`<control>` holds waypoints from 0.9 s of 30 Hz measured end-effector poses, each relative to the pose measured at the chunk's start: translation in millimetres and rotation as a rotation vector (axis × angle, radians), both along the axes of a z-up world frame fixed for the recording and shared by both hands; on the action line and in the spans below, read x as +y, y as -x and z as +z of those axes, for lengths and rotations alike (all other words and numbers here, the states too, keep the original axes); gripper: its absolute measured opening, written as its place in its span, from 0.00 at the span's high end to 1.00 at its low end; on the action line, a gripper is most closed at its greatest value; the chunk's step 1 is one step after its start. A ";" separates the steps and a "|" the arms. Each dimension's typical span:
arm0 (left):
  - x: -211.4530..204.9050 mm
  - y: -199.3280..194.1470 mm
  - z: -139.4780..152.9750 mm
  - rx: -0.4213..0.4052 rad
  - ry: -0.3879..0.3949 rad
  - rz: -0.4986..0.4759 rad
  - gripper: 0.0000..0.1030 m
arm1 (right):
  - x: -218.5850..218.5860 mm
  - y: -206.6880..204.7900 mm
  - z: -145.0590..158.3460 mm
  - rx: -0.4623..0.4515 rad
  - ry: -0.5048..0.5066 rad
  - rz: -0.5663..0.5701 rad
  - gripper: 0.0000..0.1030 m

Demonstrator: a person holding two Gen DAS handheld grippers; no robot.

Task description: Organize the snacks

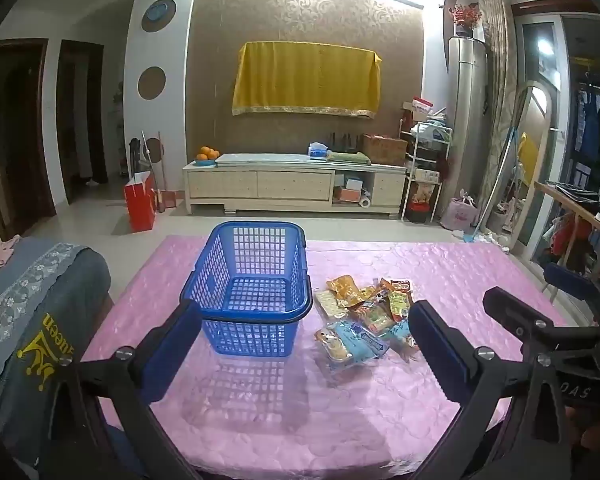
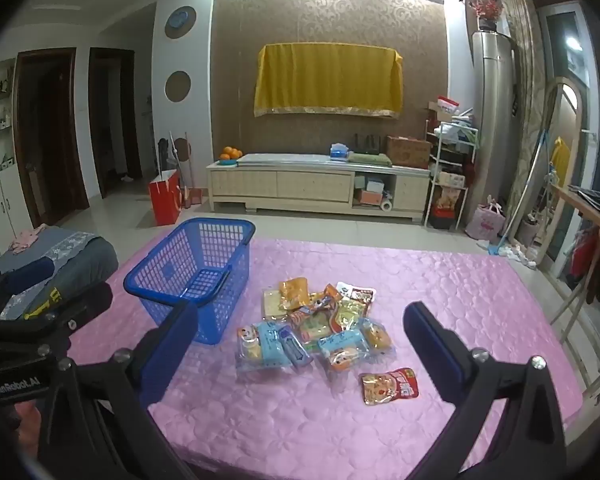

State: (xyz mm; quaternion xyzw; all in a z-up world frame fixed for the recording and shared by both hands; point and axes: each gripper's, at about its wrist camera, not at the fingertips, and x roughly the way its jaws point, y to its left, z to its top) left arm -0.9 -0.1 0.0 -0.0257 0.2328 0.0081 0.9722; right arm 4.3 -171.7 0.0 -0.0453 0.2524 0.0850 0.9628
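An empty blue plastic basket (image 1: 252, 280) stands on the pink-covered table (image 1: 300, 408); it also shows in the right wrist view (image 2: 196, 268). A pile of snack packets (image 1: 364, 312) lies to its right, seen in the right wrist view too (image 2: 316, 324), with one red-and-orange packet (image 2: 388, 386) lying apart at the near right. My left gripper (image 1: 304, 344) is open and empty, held above the table in front of the basket. My right gripper (image 2: 300, 344) is open and empty, in front of the snack pile.
A grey-covered seat (image 1: 32, 312) stands left of the table. Beyond the table are a tiled floor, a red bag (image 1: 140, 204), a low TV cabinet (image 1: 296, 184) and a metal shelf (image 1: 424, 168). A wooden rack (image 2: 588, 216) stands at the right.
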 end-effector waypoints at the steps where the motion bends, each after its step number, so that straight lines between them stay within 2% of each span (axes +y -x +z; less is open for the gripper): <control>1: -0.1 0.3 -0.1 0.000 0.000 0.003 0.01 | -0.6 0.7 0.0 0.000 -0.001 0.001 0.00; 27: 0.8 -3.0 -3.1 0.031 0.011 -0.008 0.01 | 0.5 -4.5 -5.2 0.054 0.008 0.000 0.00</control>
